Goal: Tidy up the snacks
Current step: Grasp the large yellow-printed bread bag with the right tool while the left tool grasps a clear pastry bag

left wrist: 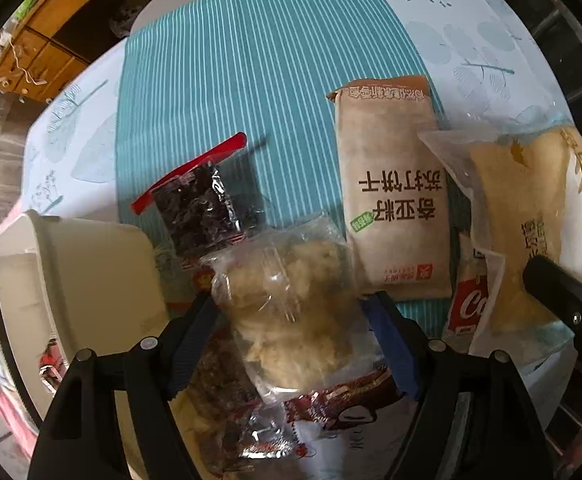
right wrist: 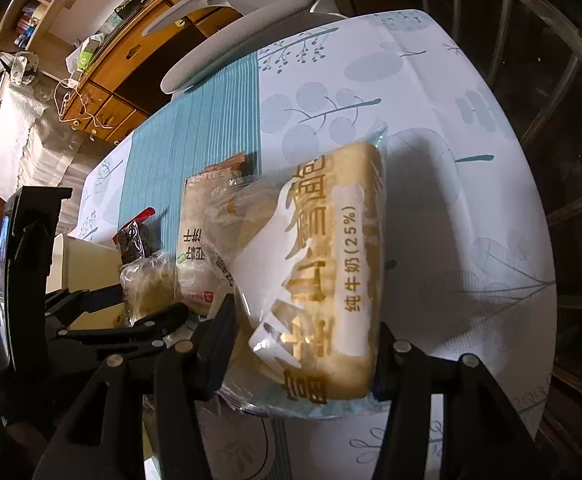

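Note:
A clear bag of pale crumbly snack (left wrist: 291, 300) lies on top of darker red-brown packs (left wrist: 351, 396). My left gripper (left wrist: 291, 320) points down over it, jaws on either side, pads right at the film's edges but not visibly squeezing. A dark dried-fruit pack with a red top (left wrist: 203, 200) and a tan cracker pack (left wrist: 395, 200) lie just beyond. My right gripper (right wrist: 303, 352) is shut on a big bread pack (right wrist: 323, 272) with gold print, tilted up off the cloth. In the right wrist view the left gripper (right wrist: 151, 320) appears at the lower left, by the clear bag (right wrist: 147, 288).
A white bin (left wrist: 71, 280) stands left of the pile. A red-and-white sachet (left wrist: 471, 304) lies beside the bread pack (left wrist: 531, 220). The table wears a leaf-print cloth (right wrist: 471, 220) with a teal striped runner (left wrist: 231, 80). A white chair (right wrist: 243, 44) and wooden cabinet (right wrist: 131, 60) stand beyond; a dark grille (right wrist: 551, 80) is on the right.

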Demonstrator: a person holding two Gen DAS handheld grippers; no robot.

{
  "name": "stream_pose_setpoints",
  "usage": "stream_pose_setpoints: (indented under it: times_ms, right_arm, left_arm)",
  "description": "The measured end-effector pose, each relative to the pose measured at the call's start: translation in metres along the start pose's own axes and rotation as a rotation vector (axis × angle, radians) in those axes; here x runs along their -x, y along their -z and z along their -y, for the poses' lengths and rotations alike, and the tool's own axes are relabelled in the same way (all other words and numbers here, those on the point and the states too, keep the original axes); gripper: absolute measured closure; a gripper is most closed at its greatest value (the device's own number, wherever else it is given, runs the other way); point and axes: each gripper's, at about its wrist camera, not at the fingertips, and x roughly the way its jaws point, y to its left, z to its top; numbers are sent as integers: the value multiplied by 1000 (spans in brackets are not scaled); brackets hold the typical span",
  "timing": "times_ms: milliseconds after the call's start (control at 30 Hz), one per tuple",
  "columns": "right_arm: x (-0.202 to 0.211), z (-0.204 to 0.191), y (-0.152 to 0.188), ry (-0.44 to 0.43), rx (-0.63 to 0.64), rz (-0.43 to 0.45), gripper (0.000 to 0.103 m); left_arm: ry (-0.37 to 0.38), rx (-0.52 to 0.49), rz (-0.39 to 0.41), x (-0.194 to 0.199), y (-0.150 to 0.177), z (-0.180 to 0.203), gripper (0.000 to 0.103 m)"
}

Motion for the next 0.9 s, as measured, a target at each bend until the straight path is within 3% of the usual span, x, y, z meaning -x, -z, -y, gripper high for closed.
stream_pose_setpoints:
  times_ms: [100, 200, 433, 567, 900]
  right_arm:
    - [4, 0, 1, 1, -4, 1, 50]
    - [6, 1, 1, 3, -11, 1, 50]
    - [12, 0, 4, -4, -31, 5, 51]
    - [19, -2, 8, 5, -35, 18, 52]
    - [43, -16, 26, 20, -58, 52, 52]
  left_arm:
    - [55, 38, -10, -3, 0, -5, 29]
    - [115, 54, -5, -4, 0, -9, 40]
    - [145, 60, 0, -2, 3, -15, 60]
    - [128, 43, 0, -1, 4, -15, 62]
    - [194, -25, 65, 47, 26, -6, 62]
